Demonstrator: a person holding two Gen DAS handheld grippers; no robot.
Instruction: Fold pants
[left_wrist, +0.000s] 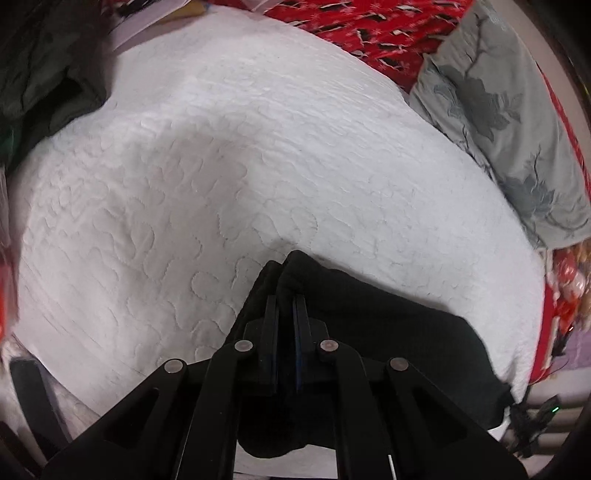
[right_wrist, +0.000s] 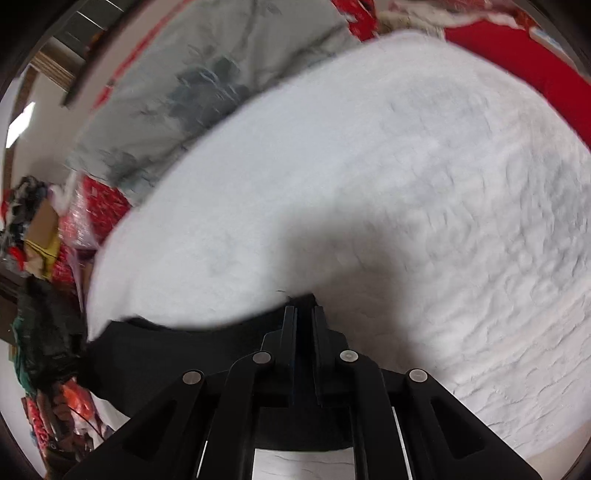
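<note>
White quilted cover (left_wrist: 258, 166) under black pants (left_wrist: 388, 332) (grey floral pillow (left_wrist: 498, 122) beside)

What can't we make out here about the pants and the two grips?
- Pants shape: left wrist view, lower part hidden behind the left tool and its linkage.
- Which part each tool holds: both views, black fabric shows no detail.
- Right tool contact: right wrist view, motion blur, dark cloth between dark fingers.
- Clutter at left edge: right wrist view, blurred, small.

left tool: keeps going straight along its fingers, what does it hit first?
The black pants: the left tool is already shut on a bunched fold of them. Just past that fold lies the white quilt, probably right beneath, though depth is hard to judge.
</note>
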